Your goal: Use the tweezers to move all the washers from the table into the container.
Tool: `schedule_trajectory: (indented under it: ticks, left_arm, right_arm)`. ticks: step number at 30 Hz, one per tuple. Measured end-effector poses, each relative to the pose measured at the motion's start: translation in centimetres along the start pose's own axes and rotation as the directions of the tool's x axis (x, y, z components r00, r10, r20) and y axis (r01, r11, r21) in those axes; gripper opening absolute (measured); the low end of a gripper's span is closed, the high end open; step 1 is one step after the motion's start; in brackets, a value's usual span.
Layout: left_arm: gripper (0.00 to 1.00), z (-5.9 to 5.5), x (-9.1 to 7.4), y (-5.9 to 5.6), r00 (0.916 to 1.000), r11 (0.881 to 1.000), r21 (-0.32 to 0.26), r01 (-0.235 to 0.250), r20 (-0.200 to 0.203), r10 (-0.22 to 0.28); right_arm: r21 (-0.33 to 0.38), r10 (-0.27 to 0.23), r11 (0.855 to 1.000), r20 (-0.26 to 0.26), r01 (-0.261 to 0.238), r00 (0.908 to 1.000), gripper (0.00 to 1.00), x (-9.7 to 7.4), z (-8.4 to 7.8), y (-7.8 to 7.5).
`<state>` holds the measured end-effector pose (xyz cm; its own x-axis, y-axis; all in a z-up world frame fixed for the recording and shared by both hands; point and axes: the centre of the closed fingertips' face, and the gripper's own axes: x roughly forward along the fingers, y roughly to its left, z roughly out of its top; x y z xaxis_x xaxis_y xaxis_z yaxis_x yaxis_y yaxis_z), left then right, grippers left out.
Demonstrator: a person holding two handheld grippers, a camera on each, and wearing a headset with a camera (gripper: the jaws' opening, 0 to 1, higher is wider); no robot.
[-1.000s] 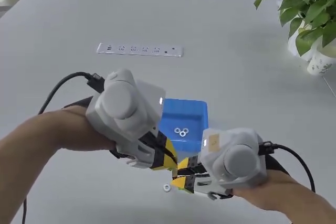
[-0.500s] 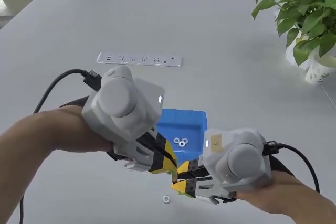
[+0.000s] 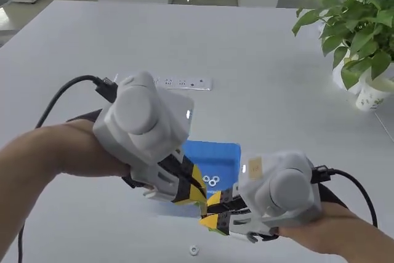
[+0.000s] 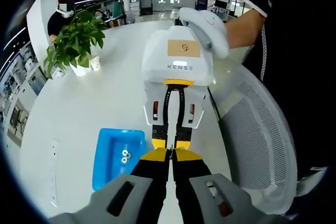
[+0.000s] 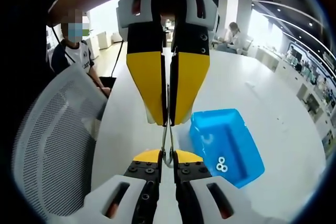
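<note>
Clenching left tongs [image 4: 169,153]: I have them pinched on the tweezers [image 5: 167,139].
Blue container [image 3: 229,152]: three washers [image 3: 212,181] already inside.
Worktop [image 3: 277,90]: one loose washer [image 3: 194,250] remains, so I judge it nearly done.
Right tongs [image 5: 167,157]: clamped on the same tweezers.

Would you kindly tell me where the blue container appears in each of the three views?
Head view: the blue container sits low, near centre.
Left gripper view: the container lies lower left.
Right gripper view: the container lies lower right.
Shared landmark: the washers resting inside it.
</note>
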<state>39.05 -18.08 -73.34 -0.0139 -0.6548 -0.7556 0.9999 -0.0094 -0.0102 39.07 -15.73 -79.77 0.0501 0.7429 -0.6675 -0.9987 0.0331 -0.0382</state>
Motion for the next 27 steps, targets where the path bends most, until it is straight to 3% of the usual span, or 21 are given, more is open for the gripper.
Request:
schedule_trajectory:
  ticks: [15, 27]
  left_arm:
    - [0.06, 0.4, -1.3, 3.1, 0.9995, 0.999, 0.024, -0.029, -0.013, 0.029]
    - [0.06, 0.0, -0.9, 5.4, 0.9988, 0.999, 0.033, -0.039, -0.028, 0.040]
  right_arm:
    - [-0.026, -0.026, 0.999, 0.012, 0.027, 0.9996, 0.10, -0.2, 1.2, -3.4]
    - [-0.026, -0.038, 0.999, 0.015, 0.039, 0.9991, 0.10, 0.5, 1.0, -6.0]
